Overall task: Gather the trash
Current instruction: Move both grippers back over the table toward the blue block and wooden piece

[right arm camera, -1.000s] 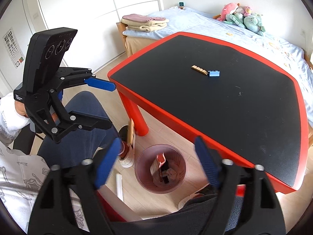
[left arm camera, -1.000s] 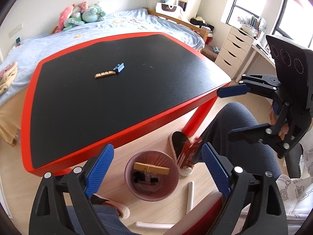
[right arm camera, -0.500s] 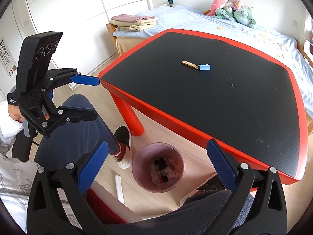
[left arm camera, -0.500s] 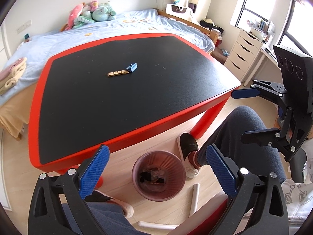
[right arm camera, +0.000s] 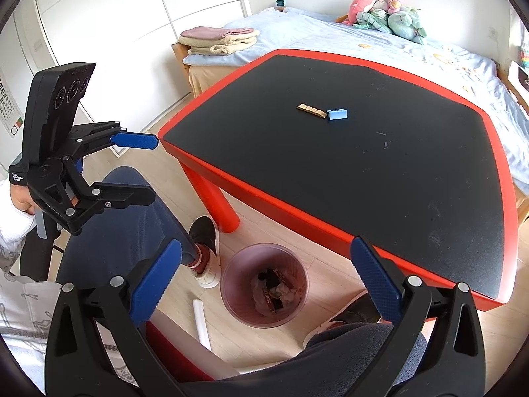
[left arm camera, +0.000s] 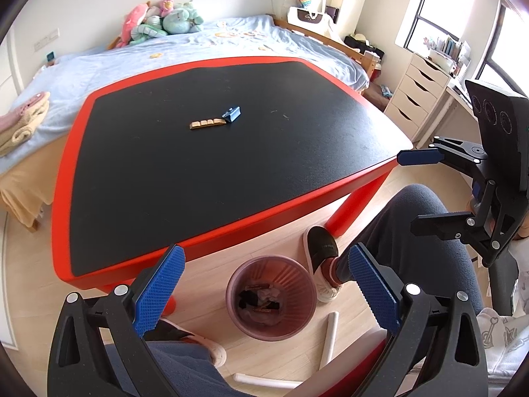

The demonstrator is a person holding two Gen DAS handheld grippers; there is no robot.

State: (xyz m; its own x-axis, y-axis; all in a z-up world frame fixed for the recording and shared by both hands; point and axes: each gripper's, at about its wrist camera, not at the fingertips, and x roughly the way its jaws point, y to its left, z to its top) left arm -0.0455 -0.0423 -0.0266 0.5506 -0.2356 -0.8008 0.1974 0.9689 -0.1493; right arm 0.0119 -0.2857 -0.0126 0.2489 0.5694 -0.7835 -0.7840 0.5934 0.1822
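Trash inside the pink bin (left arm camera: 299, 297) is a dark, unreadable jumble; table's (right arm camera: 492, 297) near corner hides behind the right claw (right arm camera: 266, 278)

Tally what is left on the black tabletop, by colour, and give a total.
Tan segmented strip: 1
Blue block: 1
Total: 2, lying end to end near the middle of the red-rimmed table.

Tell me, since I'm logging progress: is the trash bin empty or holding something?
Holding something. The trash bin stands upright on the floor with crumpled wrappers and dark scraps in its bottom, well below the rim.
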